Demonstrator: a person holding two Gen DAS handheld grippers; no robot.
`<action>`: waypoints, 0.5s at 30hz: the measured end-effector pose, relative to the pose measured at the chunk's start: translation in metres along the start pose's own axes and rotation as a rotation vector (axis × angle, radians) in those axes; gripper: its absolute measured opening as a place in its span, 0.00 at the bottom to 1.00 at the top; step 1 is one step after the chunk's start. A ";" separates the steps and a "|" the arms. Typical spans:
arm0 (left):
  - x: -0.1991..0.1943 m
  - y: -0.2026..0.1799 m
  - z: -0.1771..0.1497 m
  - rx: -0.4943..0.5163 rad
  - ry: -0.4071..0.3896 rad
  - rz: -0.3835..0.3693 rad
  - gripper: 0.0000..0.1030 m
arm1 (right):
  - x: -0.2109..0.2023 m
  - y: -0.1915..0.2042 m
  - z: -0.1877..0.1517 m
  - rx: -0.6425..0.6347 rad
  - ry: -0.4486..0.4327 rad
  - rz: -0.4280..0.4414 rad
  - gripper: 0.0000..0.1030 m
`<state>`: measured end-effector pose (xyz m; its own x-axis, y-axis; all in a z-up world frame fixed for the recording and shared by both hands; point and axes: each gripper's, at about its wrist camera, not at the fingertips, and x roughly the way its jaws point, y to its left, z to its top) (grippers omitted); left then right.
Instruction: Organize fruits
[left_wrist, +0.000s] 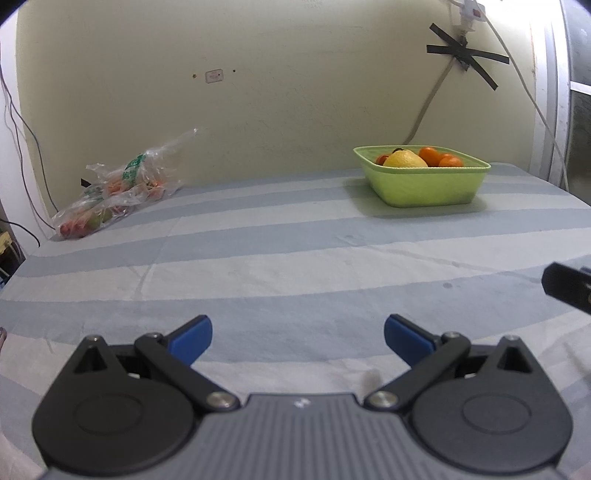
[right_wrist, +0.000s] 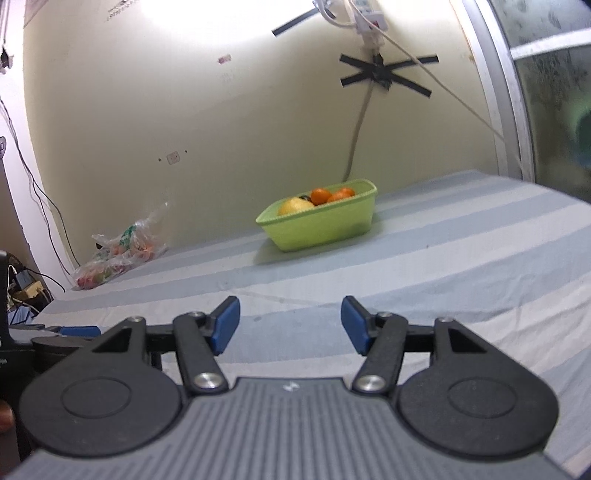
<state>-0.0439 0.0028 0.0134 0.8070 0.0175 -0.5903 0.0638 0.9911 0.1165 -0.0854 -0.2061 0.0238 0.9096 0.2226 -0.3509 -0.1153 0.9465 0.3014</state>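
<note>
Both grippers sit nearest, low over the striped cloth: the left gripper and right gripper each stand with jaws apart and nothing between them. Far ahead, the green basket already holds a yellow fruit and oranges. More fruit seems left in the plastic bag by the wall, well apart from the basket, so the job looks partly done.
</note>
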 end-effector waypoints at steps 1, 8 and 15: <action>-0.001 -0.001 0.000 0.004 -0.001 -0.003 1.00 | 0.000 0.000 0.000 -0.002 -0.004 0.000 0.61; -0.012 -0.002 0.004 0.008 -0.038 -0.023 1.00 | -0.006 0.000 0.005 0.003 -0.028 0.004 0.62; -0.015 -0.005 0.005 0.029 -0.054 -0.023 1.00 | -0.012 0.004 0.009 0.004 -0.055 0.016 0.62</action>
<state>-0.0537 -0.0027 0.0259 0.8355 -0.0135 -0.5493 0.0991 0.9870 0.1265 -0.0936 -0.2074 0.0373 0.9282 0.2248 -0.2964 -0.1291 0.9419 0.3100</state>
